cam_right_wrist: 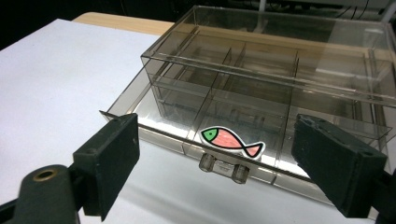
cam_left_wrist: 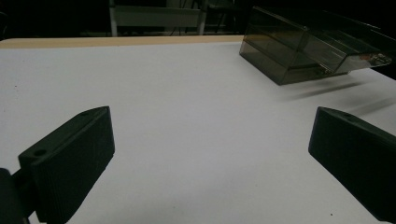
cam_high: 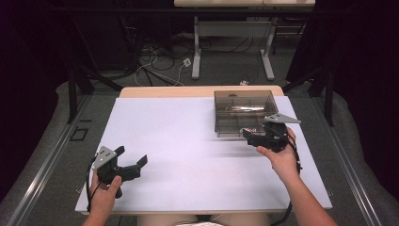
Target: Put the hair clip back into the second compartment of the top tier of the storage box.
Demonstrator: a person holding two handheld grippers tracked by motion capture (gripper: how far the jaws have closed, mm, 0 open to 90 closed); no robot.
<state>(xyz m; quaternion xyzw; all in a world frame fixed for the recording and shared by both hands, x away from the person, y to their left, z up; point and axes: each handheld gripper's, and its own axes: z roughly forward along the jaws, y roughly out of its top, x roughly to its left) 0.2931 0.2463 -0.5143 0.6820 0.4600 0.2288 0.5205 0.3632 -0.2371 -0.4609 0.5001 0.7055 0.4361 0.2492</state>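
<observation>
A smoke-tinted clear plastic box [cam_high: 244, 113] with inner compartments stands at the back right of the white table. Its lower drawer front juts forward a little in the right gripper view. That front carries a fish sticker [cam_right_wrist: 231, 140] and a small clear handle [cam_right_wrist: 223, 169]. My right gripper [cam_high: 247, 135] hovers just in front of the drawer, jaws wide apart on either side of the handle, touching nothing [cam_right_wrist: 222, 147]. My left gripper [cam_high: 131, 155] rests low at the front left, open and empty [cam_left_wrist: 210, 154], pointing toward the box [cam_left_wrist: 299, 46].
The white table top [cam_high: 188, 155] has a wooden strip along its far edge [cam_high: 164, 92]. Beyond it are the legs of another table [cam_high: 196, 52] and loose cables on the floor [cam_high: 155, 66]. Dark curtains close off both sides.
</observation>
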